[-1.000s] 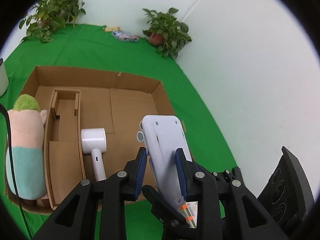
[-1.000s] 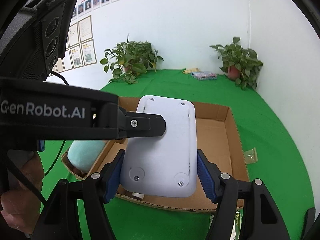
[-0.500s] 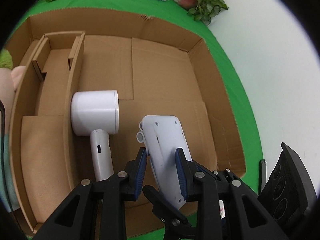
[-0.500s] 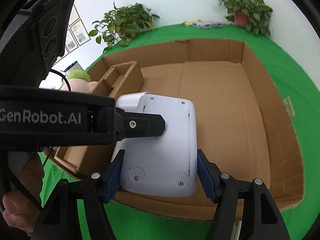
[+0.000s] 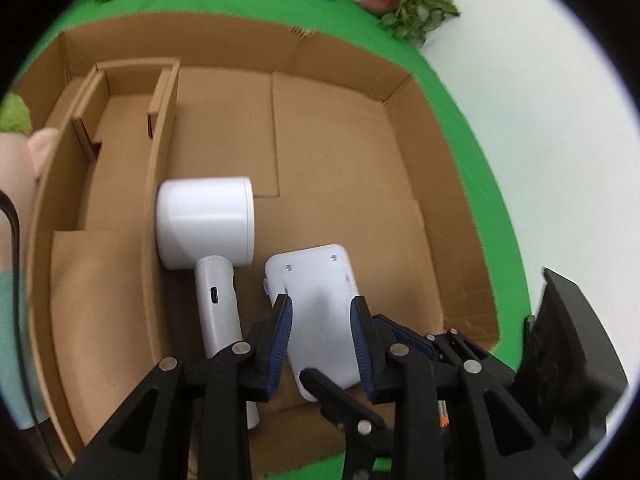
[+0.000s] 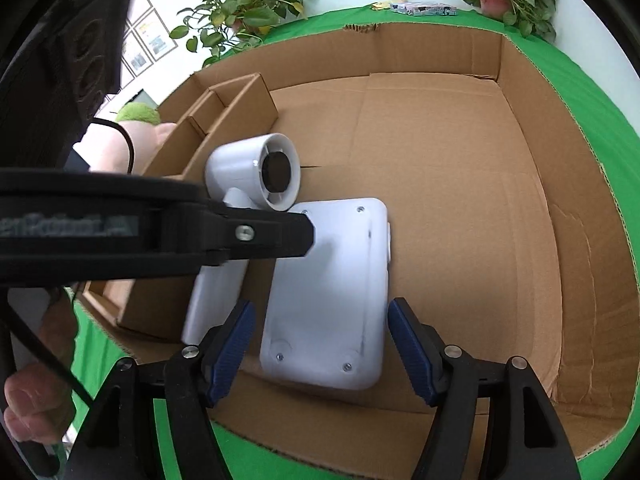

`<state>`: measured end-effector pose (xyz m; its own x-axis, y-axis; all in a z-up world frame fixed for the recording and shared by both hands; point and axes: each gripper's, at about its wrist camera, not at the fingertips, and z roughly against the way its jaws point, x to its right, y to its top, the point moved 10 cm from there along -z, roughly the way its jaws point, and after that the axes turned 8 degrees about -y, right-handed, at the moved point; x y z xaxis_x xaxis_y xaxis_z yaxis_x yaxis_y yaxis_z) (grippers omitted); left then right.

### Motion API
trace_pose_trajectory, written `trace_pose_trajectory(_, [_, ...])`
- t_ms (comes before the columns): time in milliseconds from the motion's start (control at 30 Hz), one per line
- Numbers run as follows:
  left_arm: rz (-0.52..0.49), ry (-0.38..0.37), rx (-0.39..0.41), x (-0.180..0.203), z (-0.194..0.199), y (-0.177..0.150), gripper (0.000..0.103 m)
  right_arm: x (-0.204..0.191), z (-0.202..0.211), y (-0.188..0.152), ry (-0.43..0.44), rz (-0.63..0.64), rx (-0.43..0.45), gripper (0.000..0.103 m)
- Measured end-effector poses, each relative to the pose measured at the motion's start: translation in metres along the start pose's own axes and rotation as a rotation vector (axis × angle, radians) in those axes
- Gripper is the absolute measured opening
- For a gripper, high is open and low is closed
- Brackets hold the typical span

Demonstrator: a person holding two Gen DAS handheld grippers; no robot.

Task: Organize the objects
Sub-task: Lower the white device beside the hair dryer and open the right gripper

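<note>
Left wrist view: left gripper (image 5: 322,326) clamps the white device (image 5: 316,292) flat on the box (image 5: 344,168) floor, hairdryer (image 5: 206,220) at ten o'clock. Right gripper (image 6: 320,340) stands wide, pads (image 6: 404,340) clear of the device (image 6: 332,280).

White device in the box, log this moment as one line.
left tool: shut on white device | right tool: open | device in cardboard box, beside hair dryer
</note>
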<state>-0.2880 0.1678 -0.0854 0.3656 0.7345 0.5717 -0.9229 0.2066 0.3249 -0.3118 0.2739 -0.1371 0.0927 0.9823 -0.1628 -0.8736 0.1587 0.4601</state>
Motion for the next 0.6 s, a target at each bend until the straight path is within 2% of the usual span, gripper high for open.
trace_pose_trajectory(67, [-0.011,-0.012,0.030,0.002,0.012,0.005,0.028,0.003,0.007,0.003,0.019,-0.030,0.008,0.068])
trace_pose_trajectory(200, [-0.034,-0.008,0.091,-0.001,0.041,-0.004,0.028,0.012,0.002,0.007,0.020,-0.087,-0.005,0.067])
trace_pose_trajectory(300, [-0.046,0.006,0.109,-0.011,0.057,-0.015,0.028,0.010,-0.010,0.003,-0.007,-0.096,-0.038,0.054])
trace_pose_trajectory(433, [-0.057,0.005,0.136,-0.013,0.069,-0.025,0.028,0.005,-0.010,0.005,-0.012,-0.123,-0.029,0.045])
trace_pose_trajectory(600, [-0.069,-0.001,0.152,-0.019,0.078,-0.033,0.028,-0.002,-0.010,0.004,-0.030,-0.148,-0.036,0.044])
